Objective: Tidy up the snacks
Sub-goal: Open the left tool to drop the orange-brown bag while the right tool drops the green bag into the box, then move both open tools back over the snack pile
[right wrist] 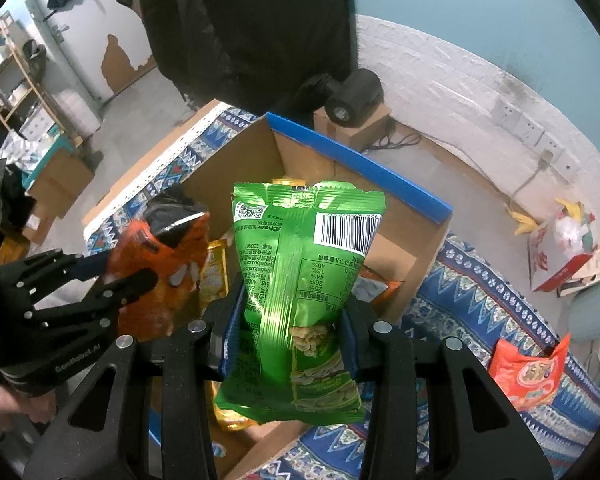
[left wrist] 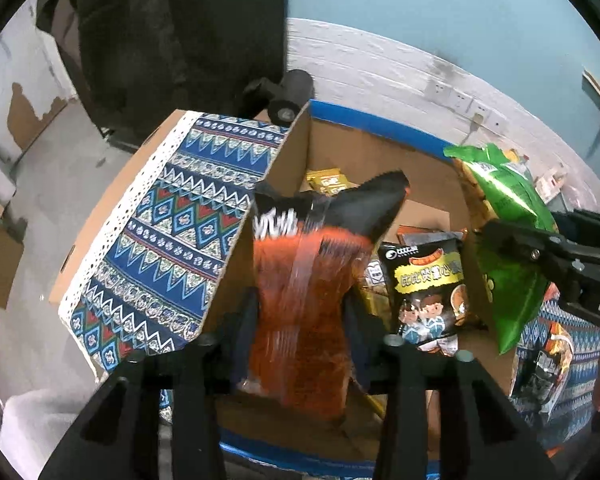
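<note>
My left gripper [left wrist: 300, 316] is shut on an orange and black snack bag [left wrist: 304, 280] and holds it above the open cardboard box [left wrist: 364, 148]. My right gripper [right wrist: 292, 320] is shut on a green snack bag [right wrist: 300, 288] and holds it over the same box [right wrist: 400, 248]. In the left wrist view the right gripper [left wrist: 500, 240] and its green bag [left wrist: 504, 200] come in from the right. In the right wrist view the left gripper [right wrist: 124, 280] and the orange bag [right wrist: 160, 264] show at the left. Inside the box lie a black cartoon snack bag [left wrist: 428, 288] and yellow packets [left wrist: 328, 182].
The box stands on a blue patterned cloth [left wrist: 168, 232] over a table. A red-orange snack bag [right wrist: 528, 372] lies on the cloth to the right. A dark snack bag [left wrist: 544, 364] lies on the cloth by the box. A black roll [right wrist: 352, 100] sits on a small carton behind the box.
</note>
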`<action>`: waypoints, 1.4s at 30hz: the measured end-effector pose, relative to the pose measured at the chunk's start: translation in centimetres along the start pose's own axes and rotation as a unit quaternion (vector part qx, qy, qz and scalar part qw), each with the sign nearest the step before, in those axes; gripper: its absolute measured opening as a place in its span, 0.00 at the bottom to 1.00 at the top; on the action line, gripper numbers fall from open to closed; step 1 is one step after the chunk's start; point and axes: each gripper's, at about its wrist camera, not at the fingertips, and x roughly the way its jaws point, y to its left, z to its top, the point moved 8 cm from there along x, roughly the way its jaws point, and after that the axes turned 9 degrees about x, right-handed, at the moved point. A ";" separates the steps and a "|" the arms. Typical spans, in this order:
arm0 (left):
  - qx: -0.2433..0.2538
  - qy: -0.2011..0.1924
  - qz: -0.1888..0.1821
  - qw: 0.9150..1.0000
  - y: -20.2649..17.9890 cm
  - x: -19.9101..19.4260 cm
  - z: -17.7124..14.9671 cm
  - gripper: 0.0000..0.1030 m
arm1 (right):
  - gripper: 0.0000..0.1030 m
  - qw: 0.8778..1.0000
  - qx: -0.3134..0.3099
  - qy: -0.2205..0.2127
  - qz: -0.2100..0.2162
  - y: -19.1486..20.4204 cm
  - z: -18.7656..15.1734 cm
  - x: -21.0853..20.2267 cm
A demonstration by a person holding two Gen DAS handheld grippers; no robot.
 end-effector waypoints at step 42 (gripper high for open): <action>0.192 -0.018 -0.044 0.980 -19.5 -4.1 -1.4 0.77 | 0.74 0.995 0.042 -0.020 -0.085 -15.2 -9.9 -10.8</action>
